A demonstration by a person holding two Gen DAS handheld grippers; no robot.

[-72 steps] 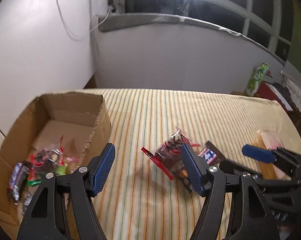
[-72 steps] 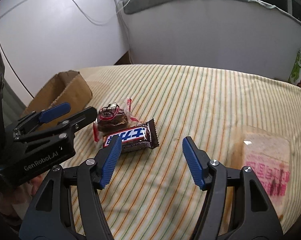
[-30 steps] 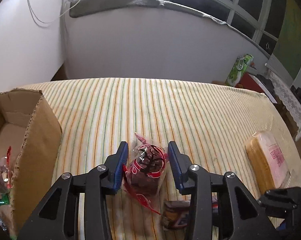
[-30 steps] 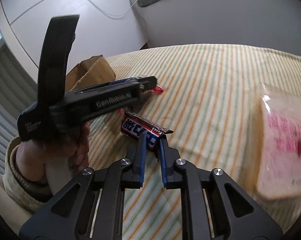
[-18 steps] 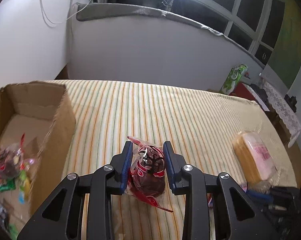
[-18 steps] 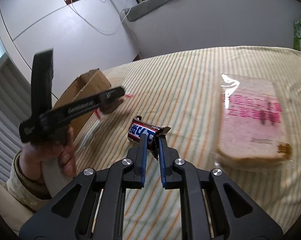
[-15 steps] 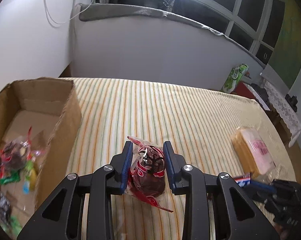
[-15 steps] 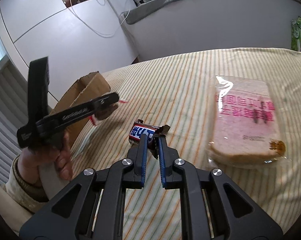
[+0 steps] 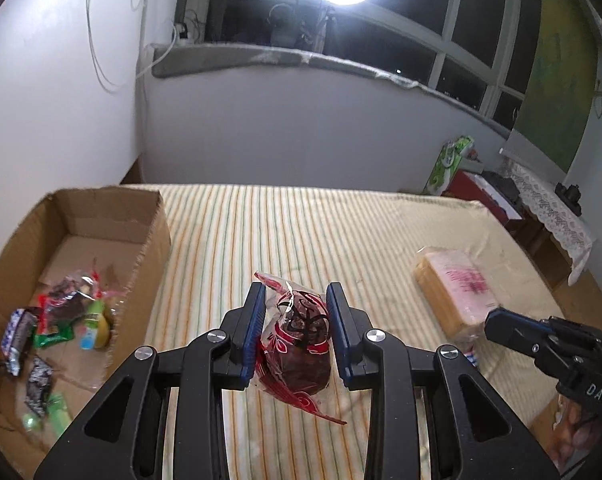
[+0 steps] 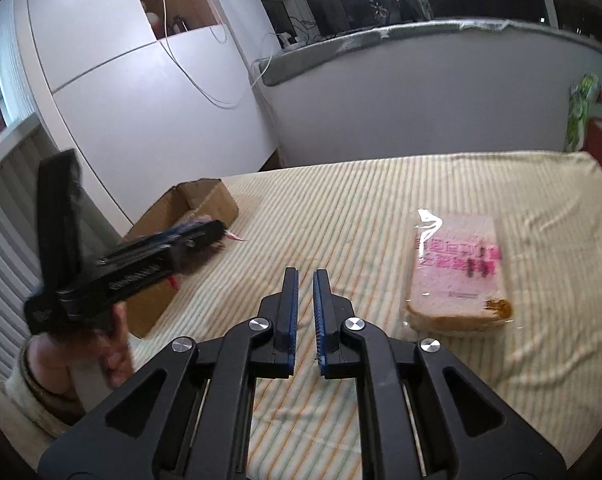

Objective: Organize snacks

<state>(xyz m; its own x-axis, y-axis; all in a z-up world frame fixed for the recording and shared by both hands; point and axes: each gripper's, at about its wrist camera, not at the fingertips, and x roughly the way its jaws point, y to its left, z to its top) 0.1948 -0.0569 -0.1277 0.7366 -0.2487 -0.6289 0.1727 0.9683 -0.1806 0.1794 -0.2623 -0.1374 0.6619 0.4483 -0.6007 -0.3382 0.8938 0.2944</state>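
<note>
- Wrapped cake, dark brown in a clear film printed with red, is clamped between the blue pads of the left gripper. It is held clear above the striped bed, roughly midway between the bed's left and right edges.
- The left gripper's jaws have just been closing, with the cake between them. Both pads press on its sides, and a tail of wrapper hangs below.
- Cardboard box stands open at the bed's left edge, just left of the held cake. Several small wrapped snacks lie loose on its floor.
- Right gripper has its jaws drawn together with only a slit between the pads. Nothing shows in that slit in its own view.
- In the left wrist view a scrap of blue-and-white wrapper shows just under the right gripper's tip. Whether it is gripped cannot be told.
- Bread pack, sliced and in clear film with pink print, lies flat toward the bed's right edge, apart from both grippers.
- A hand in a pale sleeve holds the left gripper's handle.
</note>
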